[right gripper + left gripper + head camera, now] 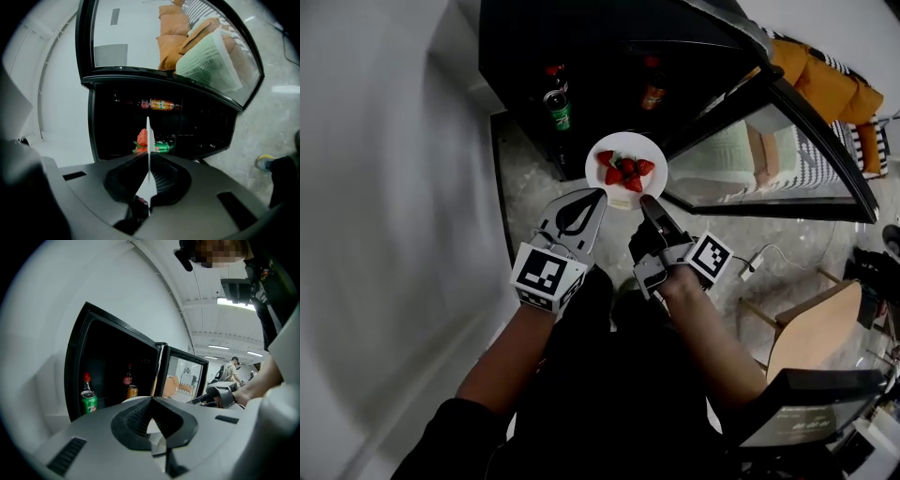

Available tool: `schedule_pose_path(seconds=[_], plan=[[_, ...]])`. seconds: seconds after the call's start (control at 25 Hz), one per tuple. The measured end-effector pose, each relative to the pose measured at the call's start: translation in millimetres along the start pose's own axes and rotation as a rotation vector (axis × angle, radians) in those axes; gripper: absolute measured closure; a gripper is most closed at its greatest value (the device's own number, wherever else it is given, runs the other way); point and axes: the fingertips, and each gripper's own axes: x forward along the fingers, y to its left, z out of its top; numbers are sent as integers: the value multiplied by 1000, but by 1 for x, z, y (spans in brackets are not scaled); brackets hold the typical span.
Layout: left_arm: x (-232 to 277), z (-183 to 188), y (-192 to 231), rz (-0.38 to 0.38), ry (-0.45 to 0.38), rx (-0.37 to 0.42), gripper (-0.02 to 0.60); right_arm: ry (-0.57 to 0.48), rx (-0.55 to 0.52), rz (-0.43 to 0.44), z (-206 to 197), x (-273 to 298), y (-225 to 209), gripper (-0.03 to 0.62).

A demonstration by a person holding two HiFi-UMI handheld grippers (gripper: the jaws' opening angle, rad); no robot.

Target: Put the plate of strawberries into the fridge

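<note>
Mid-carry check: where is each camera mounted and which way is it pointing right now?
Head view: on the person's head, looking steeply down at the plate of strawberries before the open fridge; shows both forearms, left hand-held gripper, right hand-held gripper.
Left gripper view: on that hand-held gripper, facing into the fridge; shows its jaws gripping the plate's rim, plus the right forearm.
Right gripper view: on that hand-held gripper, rolled sideways, facing the fridge; shows its jaws pinching the plate edge-on.
Shared: all see the fridge and green can.
</note>
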Motion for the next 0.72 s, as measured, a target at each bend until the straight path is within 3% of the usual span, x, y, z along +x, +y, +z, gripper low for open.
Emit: schedule_pose_path(seconds=[0.16, 0.44, 0.72], plan=[[7, -2, -6, 12, -3, 4, 595, 12, 7, 20, -1, 2, 0, 576], [48, -21, 51, 66, 7, -11, 595, 29, 27, 28, 17, 64, -32, 576], [72, -51, 68, 132, 2, -40, 595, 63, 29, 28, 30, 92, -57, 576]])
